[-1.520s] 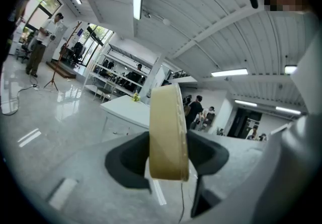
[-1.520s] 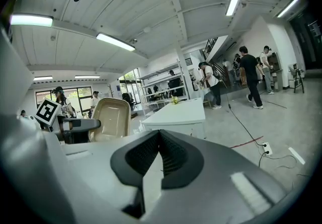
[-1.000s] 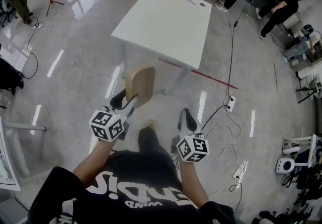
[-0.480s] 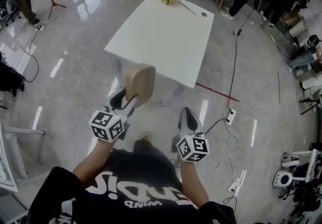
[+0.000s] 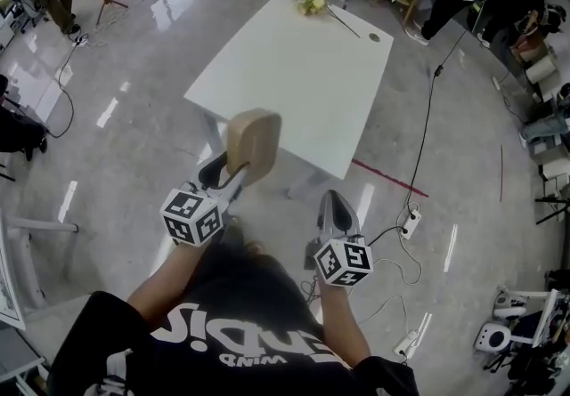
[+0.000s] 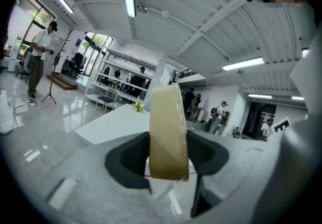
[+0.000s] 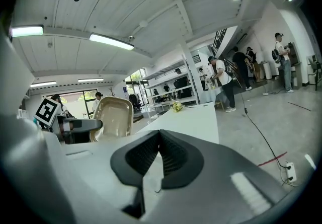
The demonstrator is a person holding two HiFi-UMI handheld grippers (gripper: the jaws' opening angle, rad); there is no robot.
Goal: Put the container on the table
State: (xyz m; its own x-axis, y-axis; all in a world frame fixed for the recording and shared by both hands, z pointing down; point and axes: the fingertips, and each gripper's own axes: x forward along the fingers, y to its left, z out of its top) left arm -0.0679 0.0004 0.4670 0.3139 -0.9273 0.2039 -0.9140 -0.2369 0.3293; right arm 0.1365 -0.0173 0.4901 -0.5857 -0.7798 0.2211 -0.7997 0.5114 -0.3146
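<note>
Shallow beige moulded container point(image 5: 253, 143) held on edge, not yet at the white rectangular desk point(image 5: 294, 74).
The left tongs point(image 6: 168, 170) clamp the container's rim, holding it upright in the air short of the desk's near edge; the right tongs point(image 7: 158, 157) are closed on nothing. The container looks light, thin-walled and fairly stiff, so this rim pinch should hold, though it could pivot in the grip. Laying it flat will likely need a turn of the wrist.
</note>
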